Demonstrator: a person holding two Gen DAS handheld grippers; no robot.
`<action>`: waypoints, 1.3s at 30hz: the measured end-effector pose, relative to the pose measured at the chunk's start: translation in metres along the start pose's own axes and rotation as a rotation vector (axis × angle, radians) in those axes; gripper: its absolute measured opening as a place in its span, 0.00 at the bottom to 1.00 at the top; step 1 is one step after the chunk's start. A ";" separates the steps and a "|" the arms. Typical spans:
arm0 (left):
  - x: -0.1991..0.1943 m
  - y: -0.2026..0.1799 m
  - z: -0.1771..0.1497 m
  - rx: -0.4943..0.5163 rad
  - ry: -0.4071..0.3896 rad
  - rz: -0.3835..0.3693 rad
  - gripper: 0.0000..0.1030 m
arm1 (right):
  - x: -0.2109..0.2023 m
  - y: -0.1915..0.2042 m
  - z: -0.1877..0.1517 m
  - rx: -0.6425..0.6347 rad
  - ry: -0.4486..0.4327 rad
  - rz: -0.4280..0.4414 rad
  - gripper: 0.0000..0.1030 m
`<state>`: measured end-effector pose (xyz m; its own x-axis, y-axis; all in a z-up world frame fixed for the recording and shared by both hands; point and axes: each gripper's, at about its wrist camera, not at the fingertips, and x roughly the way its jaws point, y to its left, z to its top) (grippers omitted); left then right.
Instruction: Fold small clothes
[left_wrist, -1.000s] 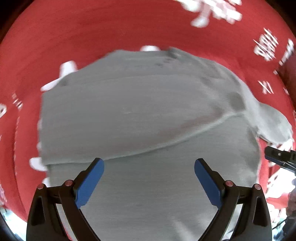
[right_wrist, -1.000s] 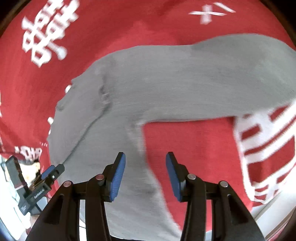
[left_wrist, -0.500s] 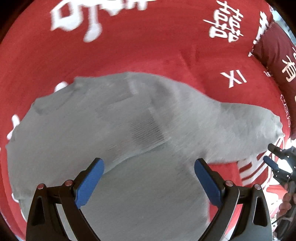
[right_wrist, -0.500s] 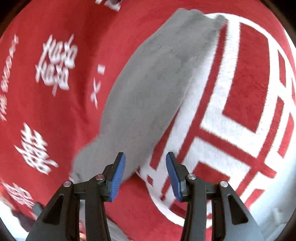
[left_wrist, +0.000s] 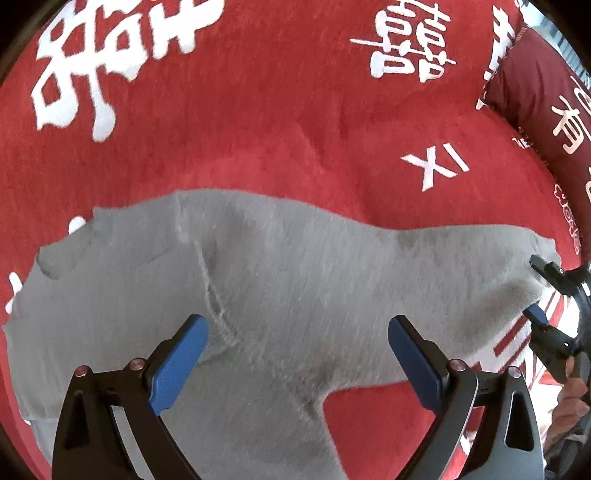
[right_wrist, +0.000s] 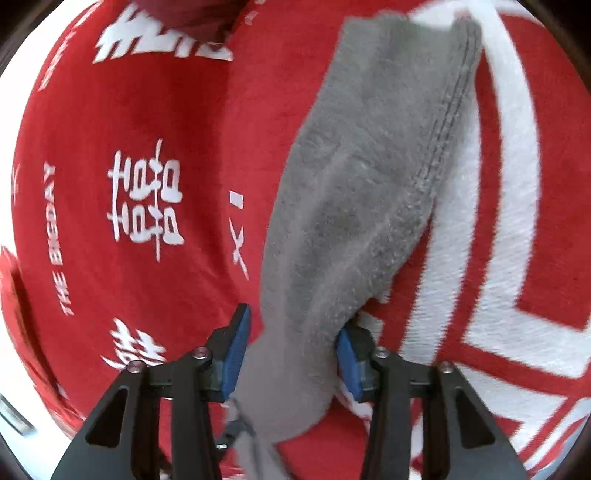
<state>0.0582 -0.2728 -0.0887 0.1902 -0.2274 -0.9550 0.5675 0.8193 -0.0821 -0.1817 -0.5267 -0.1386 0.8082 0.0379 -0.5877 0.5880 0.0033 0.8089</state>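
A second ago the grey garment (left_wrist: 295, 288) filled the left wrist view and the right tool (right_wrist: 291, 354) stood beside its edge. Now both tools have swung out across the red blanket (left_wrist: 258, 122), and the right one straddles the far right end of the cloth, its jaws closing on the bunched fabric between the blue pads. In my judgement a grasp of that end is being set up, so it can be carried over for a fold. The left tool (left_wrist: 295, 354) hovers released — jaws wide, the cloth under them but not pinched.

The garment lies spread on the blanket, a long arm of it reaching right toward the right tool, which shows at the right edge of the left view. It is a soft, fuzzy grey knit with a stitched seam (right_wrist: 447, 114) along one edge and a second puckered seam (left_wrist: 210, 291) near the left tool — limp stuff, mostly flat. A dark red pillow (left_wrist: 546, 92) sits far right.
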 end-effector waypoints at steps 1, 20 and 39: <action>0.004 -0.003 0.002 0.005 0.006 0.007 0.96 | 0.003 -0.002 0.001 0.026 0.022 0.013 0.09; -0.036 0.047 -0.010 -0.034 -0.128 -0.027 0.96 | 0.048 0.172 -0.086 -0.462 0.338 0.296 0.08; -0.047 0.311 -0.145 -0.412 0.033 0.235 0.96 | 0.228 0.167 -0.390 -1.288 0.783 -0.259 0.15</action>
<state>0.1096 0.0690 -0.1102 0.2463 0.0007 -0.9692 0.1460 0.9886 0.0378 0.0881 -0.1274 -0.1302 0.2282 0.3997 -0.8878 -0.0552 0.9157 0.3981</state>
